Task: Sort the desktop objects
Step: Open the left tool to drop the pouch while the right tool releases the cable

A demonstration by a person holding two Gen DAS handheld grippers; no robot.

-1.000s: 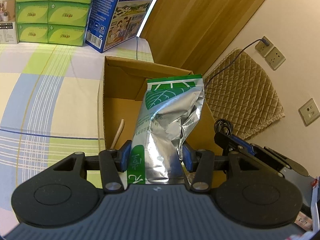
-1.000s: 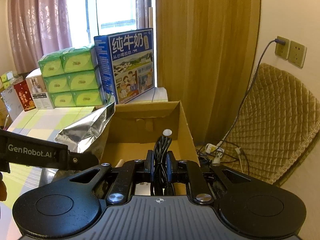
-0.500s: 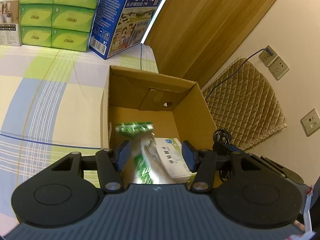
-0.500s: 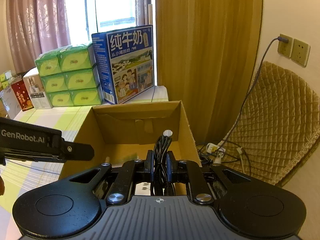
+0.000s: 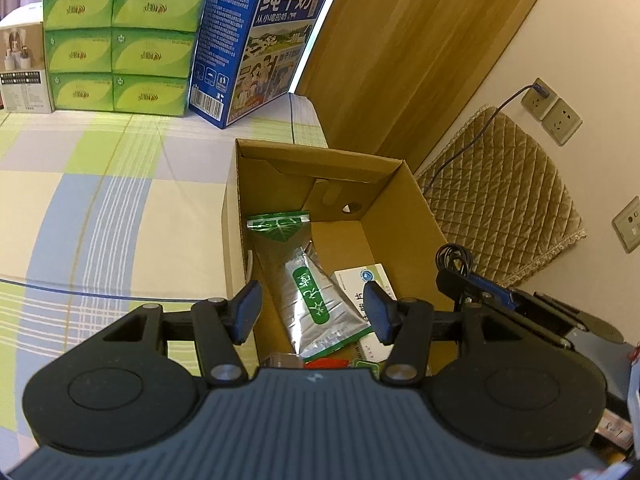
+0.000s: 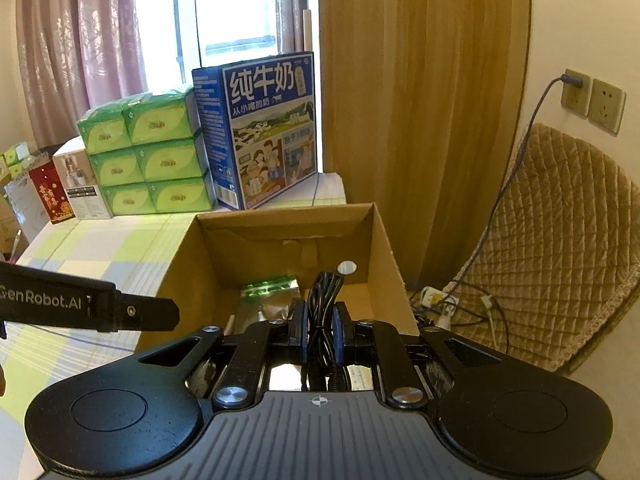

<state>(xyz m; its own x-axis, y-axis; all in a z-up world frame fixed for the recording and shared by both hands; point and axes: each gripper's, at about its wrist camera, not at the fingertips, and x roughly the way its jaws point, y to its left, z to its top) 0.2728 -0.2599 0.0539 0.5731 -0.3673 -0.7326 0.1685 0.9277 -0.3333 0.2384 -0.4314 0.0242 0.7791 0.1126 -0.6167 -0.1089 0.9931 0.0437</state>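
Checked tablecloth table (image 5: 100, 208) bare of loose items in view; only stacked green tissue packs (image 5: 120, 36), a blue milk carton box (image 5: 256, 36) and small boxes at the far edge. Open cardboard box (image 5: 416, 204) sits at the table's right end, serving as the collection bin. Inside it: a silver-and-green foil pouch (image 5: 308, 280) lying slanted against the left wall, a white medicine box (image 5: 360, 280) beside it, and some red and green packaging near the front, too hidden to name. Judged progress: well along, several things already in the box; one item left in hand, the coiled black cable (image 6: 322, 312), and nothing else visible waiting on the table. Left gripper (image 5: 312, 312) hovers above the box's near edge, jaws wide apart, holding nothing, touching nothing; the pouch lies below between them but clear of the pads. Right gripper (image 6: 320, 332) also at the box's near side, jaws narrow and clamped on the cable bundle, loops poking up above the fingertips, plug ends hanging under. Likely next: lower the cable into the box and let go. Cable is floppy, may snag on a pad.
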